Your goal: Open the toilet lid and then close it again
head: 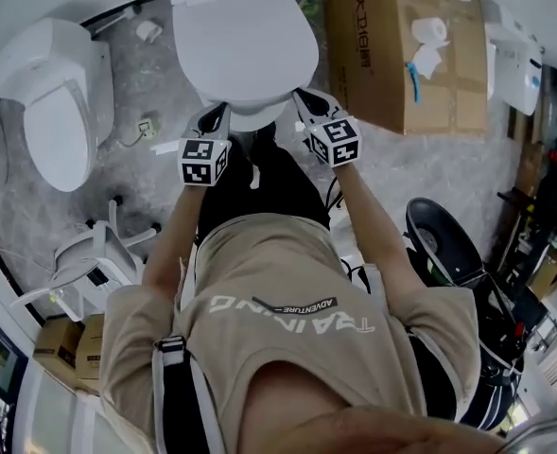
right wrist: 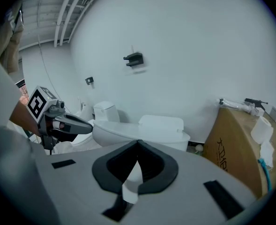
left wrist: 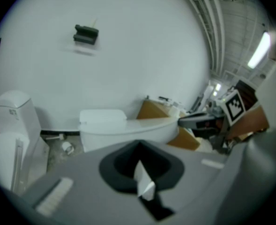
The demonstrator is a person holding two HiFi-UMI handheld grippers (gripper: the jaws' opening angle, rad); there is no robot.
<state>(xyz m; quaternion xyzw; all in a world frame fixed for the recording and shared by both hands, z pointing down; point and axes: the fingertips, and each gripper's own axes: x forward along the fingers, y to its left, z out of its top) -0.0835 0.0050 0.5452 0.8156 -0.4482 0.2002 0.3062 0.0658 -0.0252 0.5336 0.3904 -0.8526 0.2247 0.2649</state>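
The white toilet (head: 243,41) stands in front of me with its lid (head: 250,26) down flat on the bowl. My left gripper (head: 212,121) sits at the left of the bowl's front rim and my right gripper (head: 308,112) at the right of it, both just below the lid's edge. I cannot tell if they touch it. In the left gripper view the jaws (left wrist: 138,143) meet at a point with nothing between them, the toilet (left wrist: 128,128) beyond. The right gripper view shows the same: jaws (right wrist: 138,142) shut, toilet (right wrist: 142,132) ahead.
A second white toilet (head: 56,97) stands to the left. A large cardboard box (head: 406,45) with a paper roll (head: 431,29) on it stands close on the right. A white stool (head: 98,263) is at my lower left and dark equipment (head: 443,244) at my right.
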